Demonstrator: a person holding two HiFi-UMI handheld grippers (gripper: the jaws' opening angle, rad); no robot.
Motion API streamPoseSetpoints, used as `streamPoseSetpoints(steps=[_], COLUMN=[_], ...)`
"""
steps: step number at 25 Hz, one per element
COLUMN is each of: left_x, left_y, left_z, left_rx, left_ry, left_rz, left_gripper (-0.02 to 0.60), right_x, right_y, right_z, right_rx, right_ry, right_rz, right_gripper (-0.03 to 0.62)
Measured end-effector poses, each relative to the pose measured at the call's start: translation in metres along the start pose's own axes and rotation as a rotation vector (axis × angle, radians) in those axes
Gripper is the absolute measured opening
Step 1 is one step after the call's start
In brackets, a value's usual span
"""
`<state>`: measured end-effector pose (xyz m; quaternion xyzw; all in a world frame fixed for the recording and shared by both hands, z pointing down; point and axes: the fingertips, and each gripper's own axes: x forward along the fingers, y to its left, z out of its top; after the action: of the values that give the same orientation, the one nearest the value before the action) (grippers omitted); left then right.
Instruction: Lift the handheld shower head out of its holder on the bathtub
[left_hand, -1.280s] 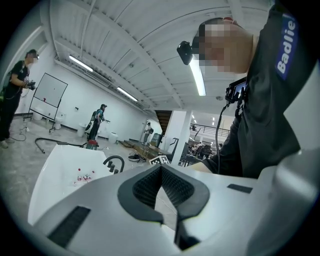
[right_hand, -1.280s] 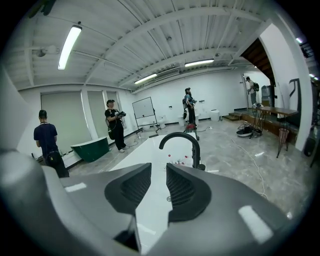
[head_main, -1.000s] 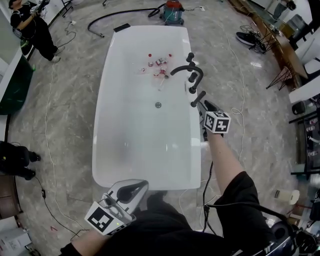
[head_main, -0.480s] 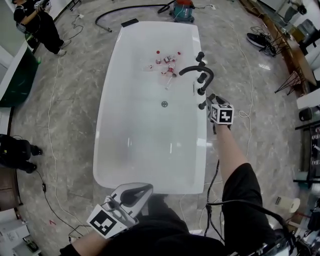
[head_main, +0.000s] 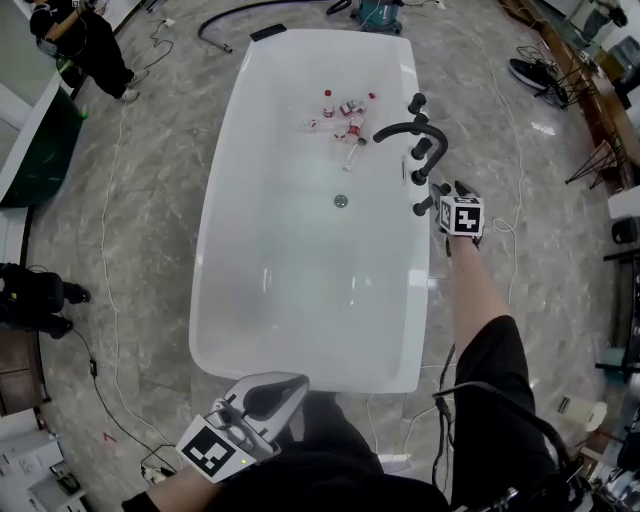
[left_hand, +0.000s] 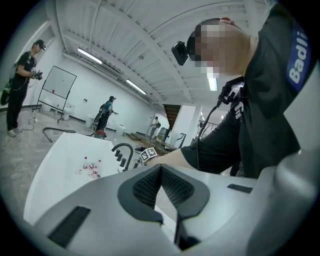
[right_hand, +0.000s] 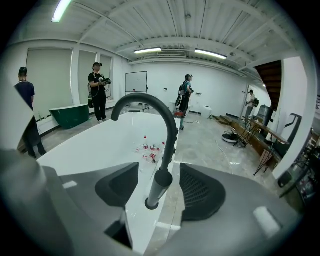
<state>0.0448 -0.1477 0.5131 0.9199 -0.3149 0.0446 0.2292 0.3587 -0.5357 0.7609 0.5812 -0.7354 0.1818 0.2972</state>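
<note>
Right gripper view shows the right gripper (right_hand: 159, 190) with its jaws spread wide. They have just been opening. The handheld shower head (right_hand: 161, 180) is a dark stick standing upright in its holder (right_hand: 150, 204) on the rim of the white bathtub (right_hand: 95, 145). It sits right between the two pads (right_hand: 202, 192), and they do not touch it. Just behind it rises the curved black faucet (right_hand: 150, 102). Little bottles (right_hand: 149, 149) lie in the tub. The left gripper (left_hand: 160, 167) is low by the person's body at the tub's near end, its jaws pressed together on nothing.
</note>
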Motion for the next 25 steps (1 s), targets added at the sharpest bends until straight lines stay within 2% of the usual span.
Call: streamPoseSetpoints(steps=[7, 12, 13, 15, 25], left_x=[0.008, 0.004, 0.002, 0.000, -0.001], left_y=[0.012, 0.013, 0.013, 0.014, -0.005], left_z=[-0.022, -0.047, -0.049, -0.049, -0.022], left_rx=[-0.029, -0.052, -0.062, -0.070, -0.052], left_ry=[0.028, 0.086, 0.088, 0.081, 0.021], left_rz=[0.012, 0.036, 0.043, 0.051, 0.018], left_gripper=[0.000, 0.000, 0.000, 0.000, 0.000], right_x=[0.030, 0.039, 0.040, 0.041, 0.005], right_y=[-0.011, -0.017, -0.016, -0.012, 0.015], right_z=[-0.016, -0.024, -0.025, -0.022, -0.021], right_rx=[0.076, 0.070, 0.072, 0.071, -0.016], right_ry=[-0.013, 0.003, 0.004, 0.000, 0.020], right_rz=[0.014, -0.012, -0.009, 0.008, 0.026], right_gripper=[0.235, 0.233, 0.213, 0.144, 0.135])
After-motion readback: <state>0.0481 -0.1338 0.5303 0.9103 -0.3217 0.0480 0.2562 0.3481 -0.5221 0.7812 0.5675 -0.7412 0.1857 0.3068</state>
